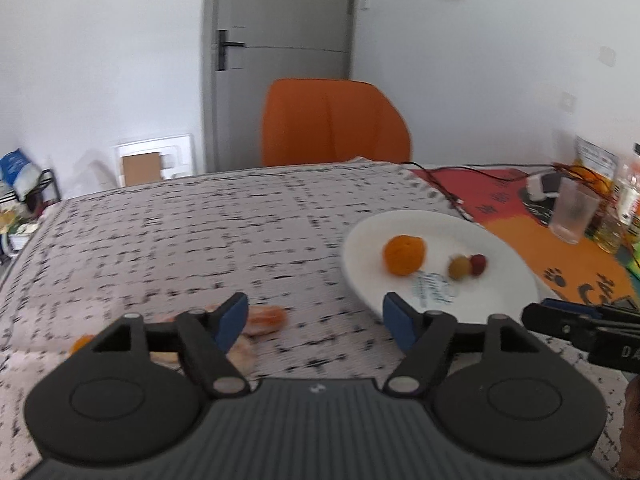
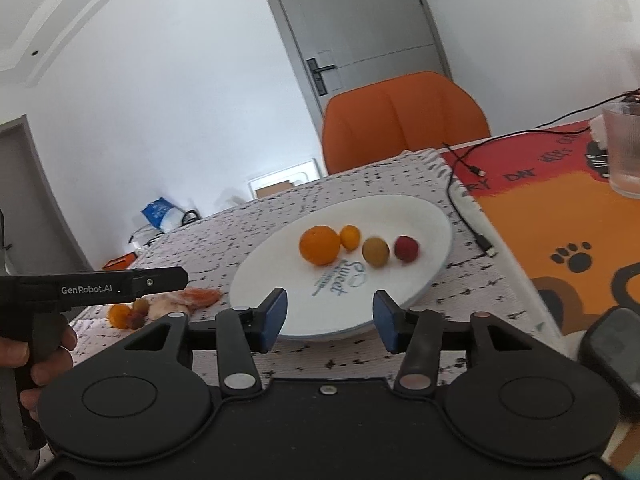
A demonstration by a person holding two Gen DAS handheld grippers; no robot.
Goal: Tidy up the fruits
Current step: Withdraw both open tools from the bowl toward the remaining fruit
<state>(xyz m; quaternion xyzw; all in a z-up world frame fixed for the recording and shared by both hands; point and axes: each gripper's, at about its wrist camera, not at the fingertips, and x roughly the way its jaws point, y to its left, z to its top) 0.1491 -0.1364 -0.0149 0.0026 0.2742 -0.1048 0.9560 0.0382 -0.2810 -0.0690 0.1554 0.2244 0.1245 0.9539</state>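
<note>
White plate [image 2: 424,216] holds four fruits; a blurry pile [image 2: 160,306], perhaps peels too, waits at nine o'clock. Both grippers [image 1: 316,322] [image 2: 330,320] gape empty.

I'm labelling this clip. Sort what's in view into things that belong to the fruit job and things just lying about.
Job:
white plate
large orange
small orange
yellow-green fruit
red fruit
loose fruits on the cloth
left gripper, open
right gripper, open

Lying about:
glass
black cable
orange chair
</note>
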